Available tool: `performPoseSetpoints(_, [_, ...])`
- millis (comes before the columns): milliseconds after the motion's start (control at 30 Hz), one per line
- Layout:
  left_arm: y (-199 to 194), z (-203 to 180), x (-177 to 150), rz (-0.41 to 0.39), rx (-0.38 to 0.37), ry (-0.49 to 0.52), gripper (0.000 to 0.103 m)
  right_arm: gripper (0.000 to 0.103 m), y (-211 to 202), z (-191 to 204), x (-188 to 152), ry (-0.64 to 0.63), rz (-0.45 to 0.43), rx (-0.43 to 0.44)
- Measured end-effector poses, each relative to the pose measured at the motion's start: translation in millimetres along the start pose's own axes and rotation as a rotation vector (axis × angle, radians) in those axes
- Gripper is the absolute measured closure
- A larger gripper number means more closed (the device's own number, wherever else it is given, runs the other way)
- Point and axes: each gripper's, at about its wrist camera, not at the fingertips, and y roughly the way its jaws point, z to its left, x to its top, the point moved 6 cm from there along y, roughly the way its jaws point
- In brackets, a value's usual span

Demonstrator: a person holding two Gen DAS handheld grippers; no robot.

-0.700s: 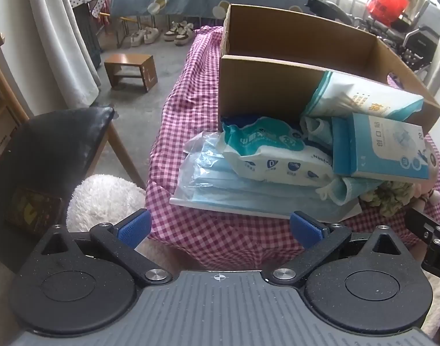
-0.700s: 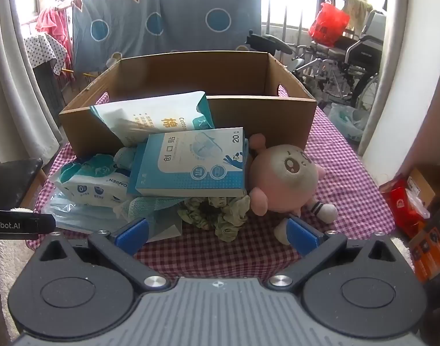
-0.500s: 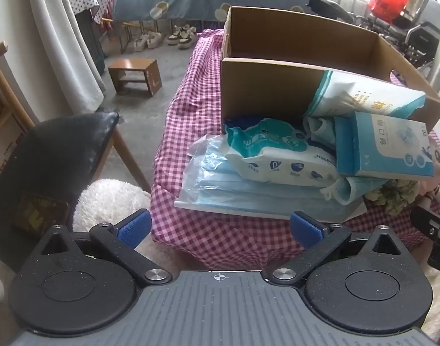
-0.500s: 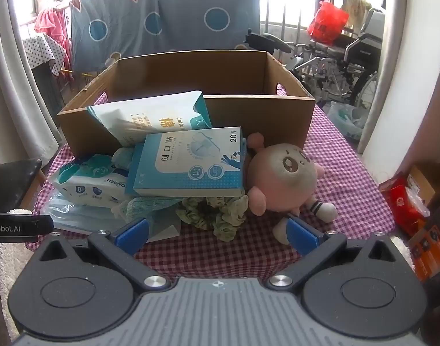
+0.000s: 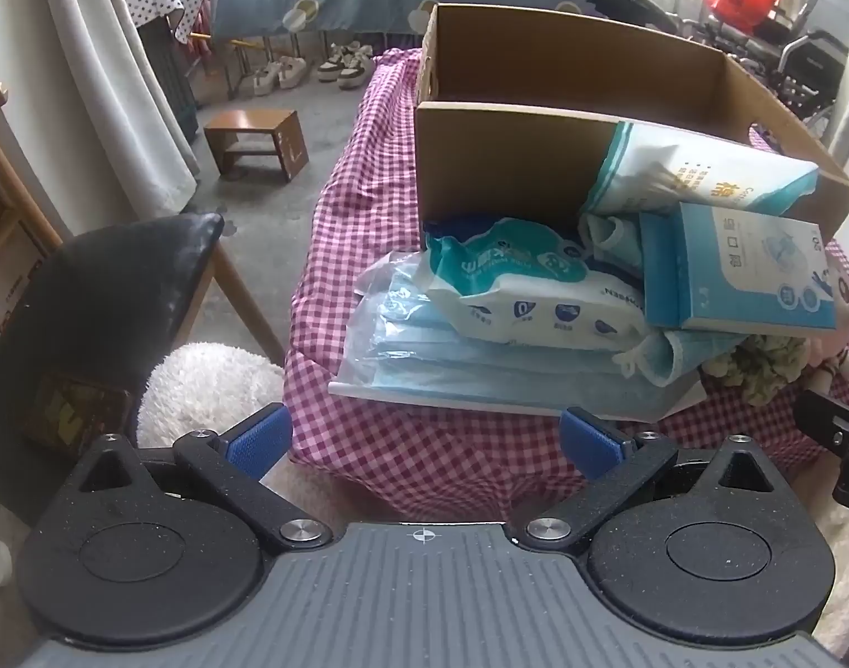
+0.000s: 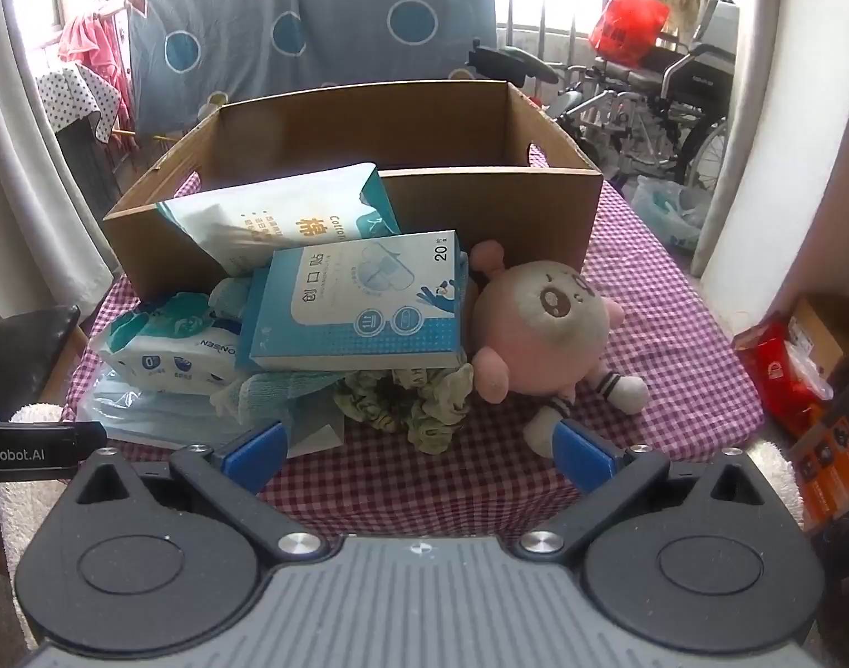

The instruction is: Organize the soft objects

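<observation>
A pile of soft goods lies on the checked tablecloth (image 6: 675,328) in front of an open cardboard box (image 6: 480,211). It holds a bag of blue face masks (image 5: 480,373), a wet-wipe pack (image 5: 513,295), a blue plaster box (image 6: 363,306), a cotton tissue pack (image 6: 280,217), a blue cloth (image 5: 675,350), a green scrunchie (image 6: 413,395) and a pink plush doll (image 6: 541,328). My left gripper (image 5: 424,440) hangs open just short of the table's near edge, below the masks. My right gripper (image 6: 419,451) is open too, short of the scrunchie and the doll's feet.
A black chair (image 5: 102,289) with a white fluffy cushion (image 5: 213,384) stands left of the table. A small wooden stool (image 5: 257,139) and shoes sit on the floor beyond. Wheelchairs (image 6: 664,89) crowd the back right; cartons (image 6: 797,367) lie right of the table.
In both views the pile and box sit slightly higher and nearer than before, so both grippers have crept toward the table. Both stay open; nothing on the table has moved.
</observation>
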Motion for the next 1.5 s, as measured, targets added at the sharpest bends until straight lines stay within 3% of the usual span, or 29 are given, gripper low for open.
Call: performPoseSetpoints(1500, [8.2,3.9,-3.1,0.043,0.006,-0.010,0.000,0.000,1.4,4.3,0.8,-0.029,-0.008,-0.015])
